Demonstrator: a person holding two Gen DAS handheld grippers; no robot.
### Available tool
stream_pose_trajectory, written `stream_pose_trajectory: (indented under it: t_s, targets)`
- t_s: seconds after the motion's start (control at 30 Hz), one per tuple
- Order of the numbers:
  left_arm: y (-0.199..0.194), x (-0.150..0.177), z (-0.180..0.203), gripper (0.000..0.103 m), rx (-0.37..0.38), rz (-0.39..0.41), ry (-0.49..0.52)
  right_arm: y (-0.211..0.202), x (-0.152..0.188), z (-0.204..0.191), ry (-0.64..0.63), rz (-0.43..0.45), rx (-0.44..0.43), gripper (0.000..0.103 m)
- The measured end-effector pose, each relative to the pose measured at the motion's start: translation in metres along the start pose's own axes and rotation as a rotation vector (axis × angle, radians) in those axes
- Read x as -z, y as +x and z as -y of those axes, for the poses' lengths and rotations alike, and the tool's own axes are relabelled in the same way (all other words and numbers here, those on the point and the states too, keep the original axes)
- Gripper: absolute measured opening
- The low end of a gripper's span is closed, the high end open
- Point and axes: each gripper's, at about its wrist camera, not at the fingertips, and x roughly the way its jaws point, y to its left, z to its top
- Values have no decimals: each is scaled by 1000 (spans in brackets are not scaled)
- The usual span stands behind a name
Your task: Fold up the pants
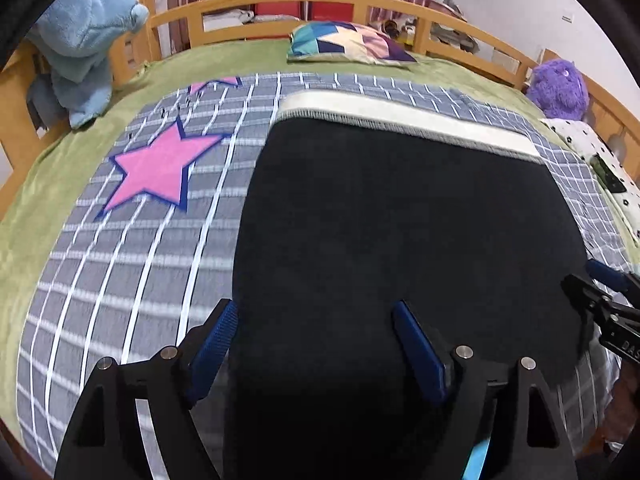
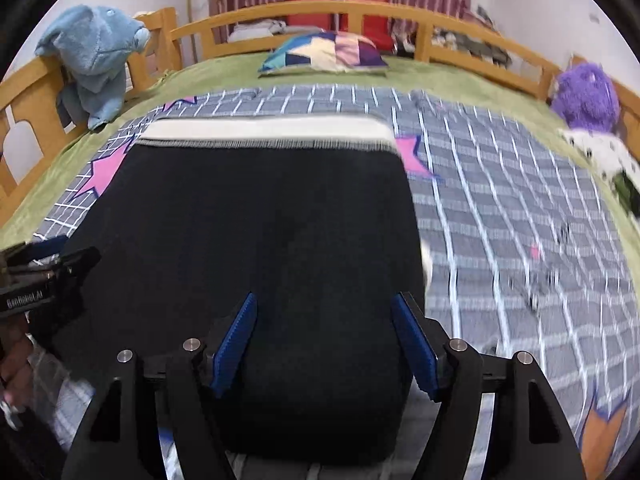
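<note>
Fingers (image 1: 420,352) of both grippers are being held wide over the near edge of the black pants (image 1: 400,220), seemingly to grasp it.

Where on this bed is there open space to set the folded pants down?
The checked blanket right of the black pants is mostly open up to the purple plush. The green sheet between the blue plush and the pillow is free too. The right edge is crowded.

Two black plastic grippers, left gripper (image 1: 316,344) and right gripper (image 2: 326,340), have ribbed blue finger pads (image 2: 236,344), silver pivot screws (image 2: 458,345), and white lettering on their sides.
</note>
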Motion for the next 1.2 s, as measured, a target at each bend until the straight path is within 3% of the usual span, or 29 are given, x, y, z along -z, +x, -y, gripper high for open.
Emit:
stream_pose_trajectory:
  t_s: [0.17,0.3,0.43,0.7,0.97,1.2]
  targets:
    - [-21,26,-11,80,50,-35,-70,-9,22,-8,7,-43,-11,70]
    - [-39,42,-1,80,23,-29,-15,-19,36,-9,65,-91,-56,70]
    - [-65,54,5,80,26,0,6,-44,48,-15,85,-95,-36,70]
    - [-130,49,8,80,7,91,12,-137,55,-18,135,113,22,70]
    - [-188,49,-2,90,-4,218,-59,-194,56,-18,141,176,31,72]
    - [-217,48,4,90,7,255,-58,-219,63,-21,169,237,36,97]
